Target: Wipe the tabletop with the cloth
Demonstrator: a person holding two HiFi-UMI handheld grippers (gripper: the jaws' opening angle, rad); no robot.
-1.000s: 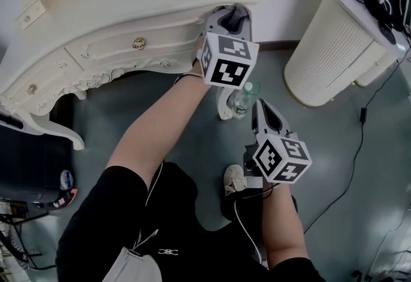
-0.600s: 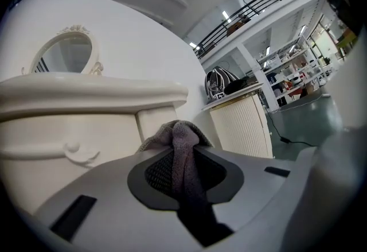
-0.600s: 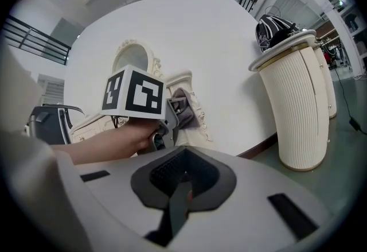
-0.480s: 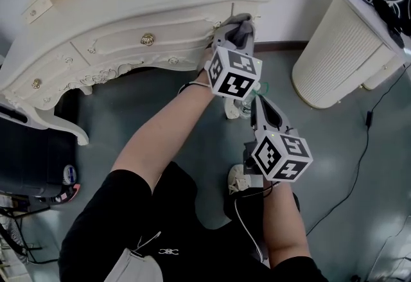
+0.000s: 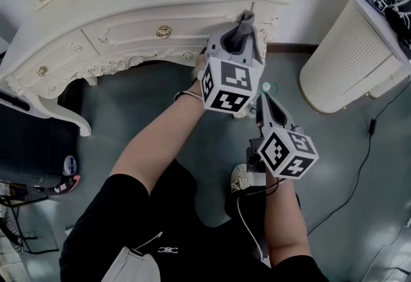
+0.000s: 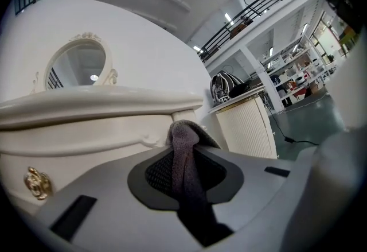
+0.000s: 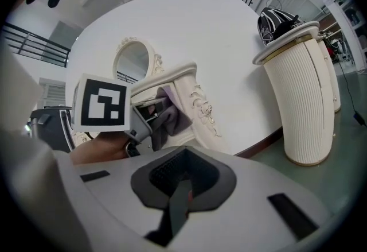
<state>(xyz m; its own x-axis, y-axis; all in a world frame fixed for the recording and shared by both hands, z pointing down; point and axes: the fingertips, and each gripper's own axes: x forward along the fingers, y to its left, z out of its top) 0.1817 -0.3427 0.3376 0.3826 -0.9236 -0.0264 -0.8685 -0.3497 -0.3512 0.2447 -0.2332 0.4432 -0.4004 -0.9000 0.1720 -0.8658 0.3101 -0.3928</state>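
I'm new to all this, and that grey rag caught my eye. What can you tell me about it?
The cloth is dark grey, soft, fuzzy-looking fabric, bunched into a narrow fold. The left tongs are shut on it. Its rounded end pokes out past their tips, close to the front edge of the cream dressing table. Whether it touches there is unclear.

Grey cloth (image 6: pixel 184 147), cream dresser (image 5: pixel 128 11), gold knobs (image 5: pixel 164 32)
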